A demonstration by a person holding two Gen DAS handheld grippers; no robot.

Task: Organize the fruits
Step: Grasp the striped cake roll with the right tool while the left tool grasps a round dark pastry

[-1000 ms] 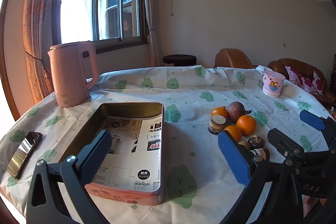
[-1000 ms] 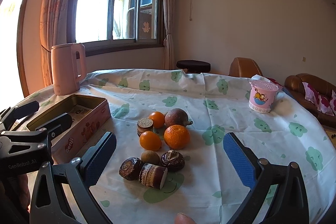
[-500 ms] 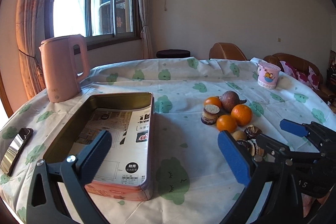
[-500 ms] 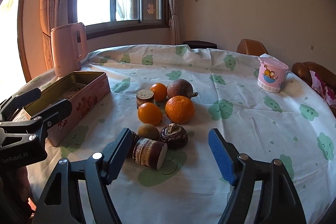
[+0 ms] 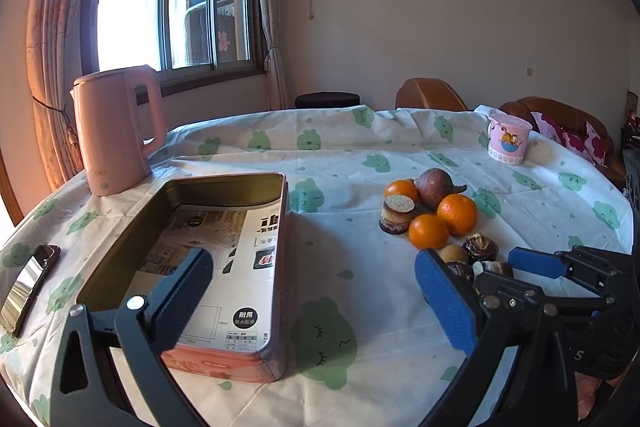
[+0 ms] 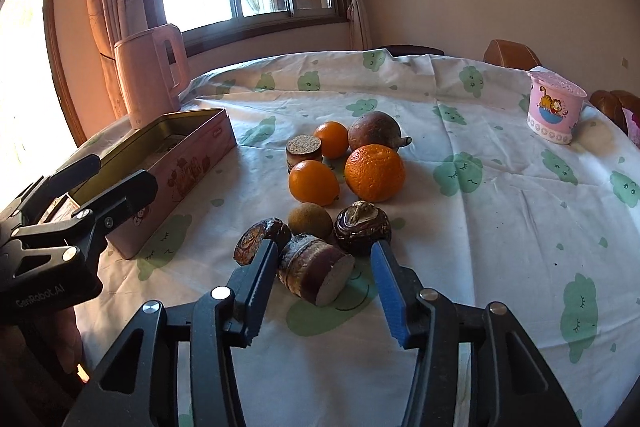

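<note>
A pile of fruit lies on the tablecloth: three oranges [image 6: 374,172], a brown round fruit [image 6: 374,131], a kiwi [image 6: 310,219], dark chestnut-like pieces [image 6: 362,227] and a cut purple cane piece [image 6: 314,269]. My right gripper [image 6: 324,277] is open, its jaws low on either side of the cane piece, not touching it. My left gripper [image 5: 312,291] is open and empty above the near end of the open pink tin box [image 5: 280,227]. The box also shows in the right wrist view [image 6: 180,163], and the right gripper in the left wrist view [image 5: 532,263].
A pink kettle [image 5: 116,131] stands behind the box. A phone [image 5: 28,283] lies at the left table edge. A pink cartoon cup [image 6: 554,111] stands at the far right. Sofas and a stool are beyond the table.
My right gripper has moved forward and down to the fruit pile, narrowing its jaws around the cane piece. My left gripper has barely moved.
</note>
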